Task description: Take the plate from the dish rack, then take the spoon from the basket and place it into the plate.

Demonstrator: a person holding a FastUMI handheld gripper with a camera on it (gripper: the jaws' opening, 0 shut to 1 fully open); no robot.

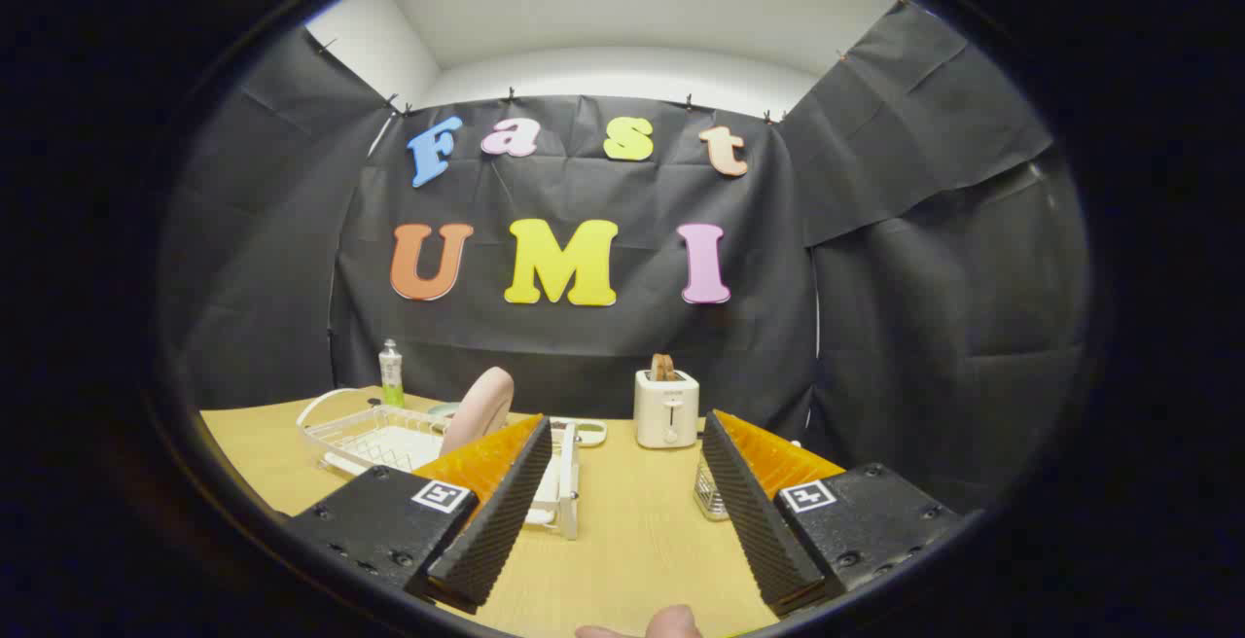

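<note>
Well, my gripper hangs wide open over the table, nothing between my fingers, and the task's first thing sits ahead and to my left: the pink plate, standing on edge and leaning a little in the white wire dish rack. I judge it stiff, smooth and fairly light, likely slippery along the rim and liable to chip if it drops, so I would pinch its upper edge, one finger on each face, and lift it straight up out of its slot. The rack seems to hold little else; my left finger hides its near end.

The small mesh basket stands just behind my right finger, mostly hidden, so I cannot tell whether the spoon is in it. Beyond my fingers a white toaster carries a slice of bread in its slot, and a green-tinted bottle stands behind the rack.
</note>
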